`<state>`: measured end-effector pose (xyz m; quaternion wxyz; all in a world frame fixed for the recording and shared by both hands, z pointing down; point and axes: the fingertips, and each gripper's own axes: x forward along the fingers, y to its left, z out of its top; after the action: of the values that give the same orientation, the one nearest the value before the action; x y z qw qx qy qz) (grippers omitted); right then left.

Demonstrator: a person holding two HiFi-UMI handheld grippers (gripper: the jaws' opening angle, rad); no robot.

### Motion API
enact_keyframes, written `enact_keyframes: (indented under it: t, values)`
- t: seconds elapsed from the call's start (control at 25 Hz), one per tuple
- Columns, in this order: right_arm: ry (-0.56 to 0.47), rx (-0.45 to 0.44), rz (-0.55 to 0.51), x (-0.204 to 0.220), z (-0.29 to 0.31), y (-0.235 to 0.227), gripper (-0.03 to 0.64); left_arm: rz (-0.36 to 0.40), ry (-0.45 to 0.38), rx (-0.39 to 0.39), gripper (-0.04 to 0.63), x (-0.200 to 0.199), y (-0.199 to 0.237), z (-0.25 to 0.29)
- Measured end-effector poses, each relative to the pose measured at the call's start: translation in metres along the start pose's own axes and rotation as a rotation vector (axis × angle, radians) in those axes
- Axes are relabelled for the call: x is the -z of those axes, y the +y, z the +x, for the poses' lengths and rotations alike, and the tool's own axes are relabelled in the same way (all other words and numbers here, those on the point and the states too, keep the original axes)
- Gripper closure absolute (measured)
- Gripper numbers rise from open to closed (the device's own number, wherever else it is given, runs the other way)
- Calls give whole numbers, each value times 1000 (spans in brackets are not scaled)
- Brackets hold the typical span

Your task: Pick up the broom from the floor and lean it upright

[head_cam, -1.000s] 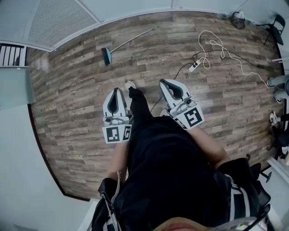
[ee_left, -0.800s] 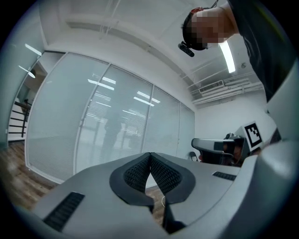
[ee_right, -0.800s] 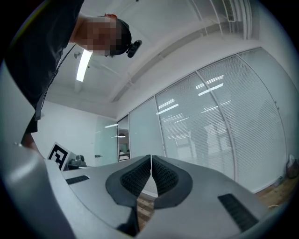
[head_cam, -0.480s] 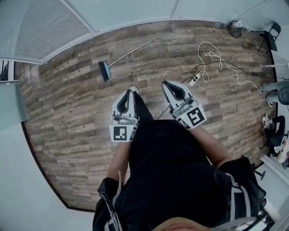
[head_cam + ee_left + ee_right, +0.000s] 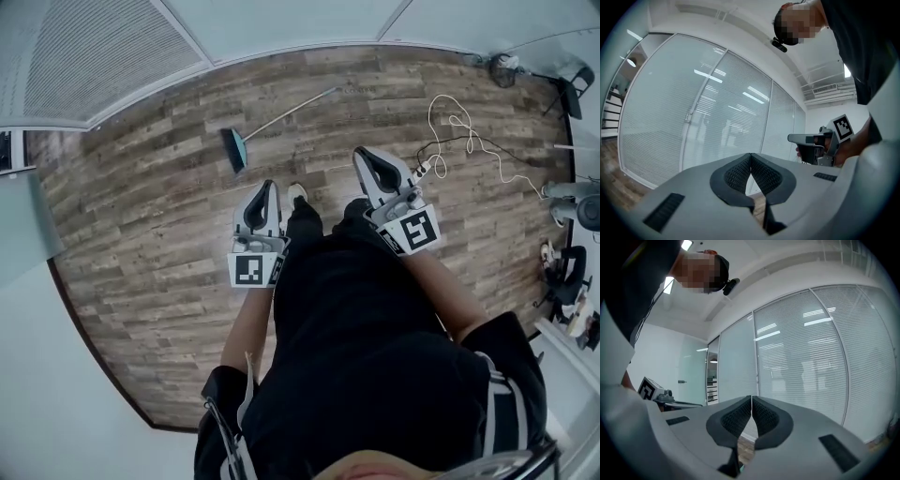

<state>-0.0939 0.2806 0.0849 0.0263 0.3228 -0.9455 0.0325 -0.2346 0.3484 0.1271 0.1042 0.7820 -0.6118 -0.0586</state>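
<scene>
Head view: the broom (image 5: 281,119) lies flat on the wooden floor (image 5: 141,216) ahead of the person. Its teal brush head is at the left and its handle runs up and right toward the wall. The left hand-held gripper (image 5: 266,186) and the right hand-held gripper (image 5: 367,156) are held out in front of the body, both well apart from the broom and carrying nothing. A white cable (image 5: 459,131) and a power strip (image 5: 424,171) lie on the floor at the right.

Left gripper view: the left hand-held gripper is clenched, its ribbed pads meeting with nothing between them (only a strip of floor shows below). Beyond it stands a glass wall (image 5: 717,117) with blinds.

Right gripper view: the right hand-held gripper is likewise clenched and empty, facing the same kind of glass wall.
</scene>
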Motion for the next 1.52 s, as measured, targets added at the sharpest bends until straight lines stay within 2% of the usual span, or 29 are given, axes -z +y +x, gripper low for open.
enact_keyframes:
  t: [0.08, 0.28, 0.48, 0.6, 0.68, 0.8, 0.88, 0.96, 1.04, 1.16, 1.32, 1.4, 1.52]
  values:
    - [6, -9, 6, 1, 11, -4, 597, -13, 9, 1, 577, 2, 7, 4]
    - [3, -72, 98, 9, 38, 0, 597, -56, 84, -20, 577, 22, 28, 15]
    - [9, -184, 49, 29, 74, 4, 597, -90, 76, -71, 577, 59, 52, 33]
    - [-48, -208, 10, 39, 100, 0, 597, -89, 98, -101, 575, 98, 77, 46]
    - [-63, -206, -55, 58, 117, -9, 597, -87, 108, -95, 577, 131, 99, 69]
    - [-76, -204, -103, 103, 141, -21, 597, -66, 132, -64, 577, 195, 138, 111]
    - [-71, -202, -67, 147, 156, -34, 597, -36, 166, -51, 577, 248, 163, 136]
    - [-59, -188, -16, 201, 171, -51, 597, -60, 195, -37, 575, 309, 187, 157]
    - [-57, -148, 49, 252, 181, -72, 597, -91, 248, -21, 575, 372, 207, 173]
    - [-83, -65, 157, 309, 197, -117, 597, -65, 328, -2, 575, 461, 236, 201]
    - [-113, -15, 157, 377, 223, -158, 597, -29, 374, 22, 572, 550, 265, 239]
    - [-114, -9, 190, 415, 230, -168, 597, -25, 408, 72, 494, 594, 274, 251]
    - [-122, -12, 231, 459, 236, -178, 597, 25, 528, 154, 471, 668, 289, 261]
